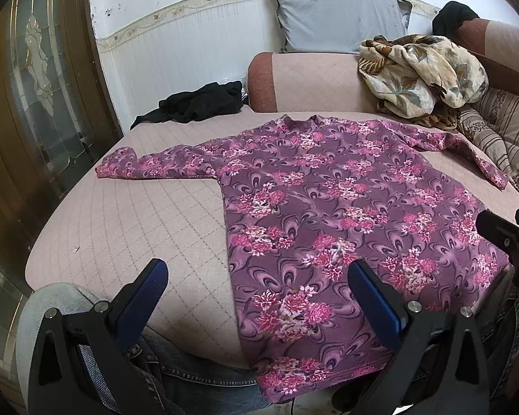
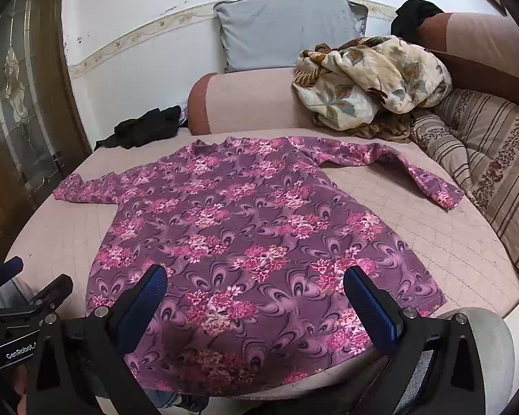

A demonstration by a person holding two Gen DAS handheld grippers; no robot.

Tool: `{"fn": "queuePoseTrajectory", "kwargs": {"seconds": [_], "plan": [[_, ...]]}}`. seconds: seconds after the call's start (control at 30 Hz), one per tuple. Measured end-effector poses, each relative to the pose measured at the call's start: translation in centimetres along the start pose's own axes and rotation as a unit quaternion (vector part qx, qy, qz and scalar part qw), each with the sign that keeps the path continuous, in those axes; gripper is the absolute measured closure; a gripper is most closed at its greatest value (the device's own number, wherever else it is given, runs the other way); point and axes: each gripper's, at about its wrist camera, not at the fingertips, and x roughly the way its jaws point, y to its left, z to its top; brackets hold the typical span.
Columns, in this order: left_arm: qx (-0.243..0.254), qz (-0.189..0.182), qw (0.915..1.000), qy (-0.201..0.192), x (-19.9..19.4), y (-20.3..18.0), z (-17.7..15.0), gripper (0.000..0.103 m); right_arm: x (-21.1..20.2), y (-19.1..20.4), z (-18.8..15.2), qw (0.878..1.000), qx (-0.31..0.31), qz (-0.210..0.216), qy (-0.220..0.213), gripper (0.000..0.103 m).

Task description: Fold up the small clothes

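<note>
Your work surface is the pink quilted mattress (image 1: pixel 155 214), which fills most of both wrist views. Spread flat across it lies the purple long-sleeved top with pink flower print (image 1: pixel 328 207), collar toward the far edge and hem hanging just over the near edge, where your jeans-clad legs (image 1: pixel 190 377) show beneath it. One sleeve reaches toward the mattress's left edge; the other runs out toward the right edge and bends back toward you.

Along the far edge sits a pink bolster (image 2: pixel 252 103) with rust-coloured ends. A crumpled cream blanket with a brown leaf print (image 2: pixel 370 83) is heaped on its right end. Behind the bolster, a grey pillow (image 2: pixel 283 31) leans on the white wall. A striped, flowered quilt (image 2: pixel 484 159) is bunched at the right edge. A small heap of black cloth (image 1: pixel 200 103) lies at the far left corner.

Your left gripper (image 1: pixel 259 297) hovers over the near edge, its blue-padded fingers spread wide with nothing between them, straddling the top's left side seam. Your right gripper (image 2: pixel 256 297) hovers over the hem area, equally wide apart and empty; it appears clear of the fabric, though that is hard to judge from this angle.
</note>
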Motion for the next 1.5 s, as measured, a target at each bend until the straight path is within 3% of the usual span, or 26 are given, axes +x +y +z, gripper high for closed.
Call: {"fn": "queuePoseTrajectory", "kwargs": {"seconds": [0.33,0.57,1.03,1.23,1.37,1.43,1.5], "plan": [[-0.024,0.015,0.9995,0.012,-2.4,1.4,1.9,0.0,-2.3,0.1,1.1,0.997,0.01,-0.034,0.066,0.004],[-0.037,0.013,0.9987,0.033,-4.1,1.8,3.3,0.0,-4.6,1.3,2.3,0.997,0.006,-0.039,0.066,0.005],[-0.014,-0.008,0.9997,0.021,-5.8,-0.4,6.5,0.0,-6.1,0.2,4.6,0.998,0.039,-0.003,0.04,0.007],[-0.013,-0.06,0.9972,0.042,-3.8,-2.8,9.5,0.0,-4.0,-5.0,7.2,0.992,0.121,0.02,0.041,0.007],[-0.017,-0.09,0.9938,0.062,-0.6,-5.1,12.3,0.0,-0.6,-11.0,10.4,0.978,0.199,0.025,0.047,0.013],[-0.022,-0.1,0.992,0.074,1.4,-6.5,14.1,0.0,1.8,-14.9,12.5,0.966,0.253,0.021,0.058,0.017],[-0.025,-0.119,0.989,0.085,3.6,-8.1,16.0,0.0,4.7,-19.4,14.9,0.945,0.319,0.03,0.07,0.018]]}}
